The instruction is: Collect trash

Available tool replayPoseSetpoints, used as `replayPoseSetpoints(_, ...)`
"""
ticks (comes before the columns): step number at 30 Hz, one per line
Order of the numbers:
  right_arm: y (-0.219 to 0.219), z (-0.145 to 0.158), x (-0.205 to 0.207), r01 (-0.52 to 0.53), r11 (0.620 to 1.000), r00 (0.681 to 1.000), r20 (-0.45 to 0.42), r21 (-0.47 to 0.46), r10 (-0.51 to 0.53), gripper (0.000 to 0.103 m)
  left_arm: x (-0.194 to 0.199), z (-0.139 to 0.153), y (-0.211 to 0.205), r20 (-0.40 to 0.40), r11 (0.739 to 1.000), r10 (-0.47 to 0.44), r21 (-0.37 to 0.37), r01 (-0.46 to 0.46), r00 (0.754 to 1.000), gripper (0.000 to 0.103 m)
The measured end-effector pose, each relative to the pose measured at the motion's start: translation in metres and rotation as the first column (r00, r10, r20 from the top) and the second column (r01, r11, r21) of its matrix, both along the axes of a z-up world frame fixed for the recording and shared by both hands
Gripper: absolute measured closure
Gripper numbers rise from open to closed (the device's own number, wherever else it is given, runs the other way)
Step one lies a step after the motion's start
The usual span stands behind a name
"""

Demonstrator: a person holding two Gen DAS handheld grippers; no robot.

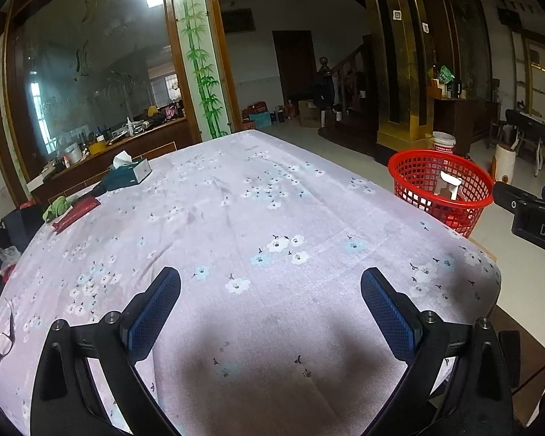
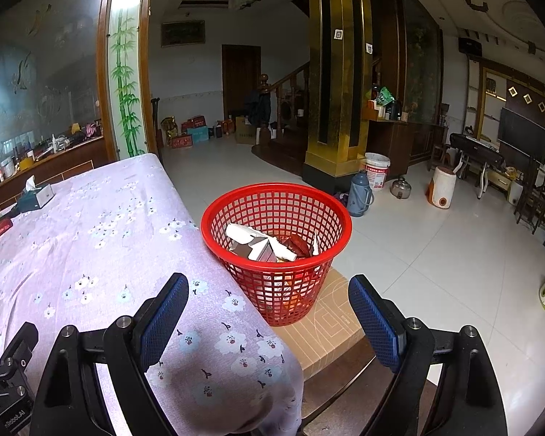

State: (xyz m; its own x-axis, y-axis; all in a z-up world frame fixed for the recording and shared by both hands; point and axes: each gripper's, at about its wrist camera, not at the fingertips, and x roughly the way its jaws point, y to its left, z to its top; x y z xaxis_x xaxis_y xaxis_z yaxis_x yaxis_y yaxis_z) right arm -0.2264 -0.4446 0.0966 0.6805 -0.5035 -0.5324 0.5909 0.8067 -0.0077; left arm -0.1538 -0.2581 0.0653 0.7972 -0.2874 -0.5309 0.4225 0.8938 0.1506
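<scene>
Both claws are standing wide open and holding nothing. Left gripper [image 1: 270,292] is hovering over the lilac flowered tablecloth [image 1: 236,200]. Right gripper [image 2: 269,301] is hanging over the table corner; just ahead of it, the red plastic mesh basket [image 2: 276,196] is sitting on a cardboard box [image 2: 327,330], with boxes and paper scraps [image 2: 258,243] lying inside.
</scene>
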Motion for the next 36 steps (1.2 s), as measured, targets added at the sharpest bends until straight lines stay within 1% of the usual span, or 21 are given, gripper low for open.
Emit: replayPoseSetpoints(36, 0.0013, -0.0028, 0.0011, -0.005, 1.0, 1.0, -0.009, -0.006, 0.005, 0.011, 0.0037, -0.0045, 0.0009, -0.02, 1.0, -0.003, -0.002, 0.003, 1.0, 0.004)
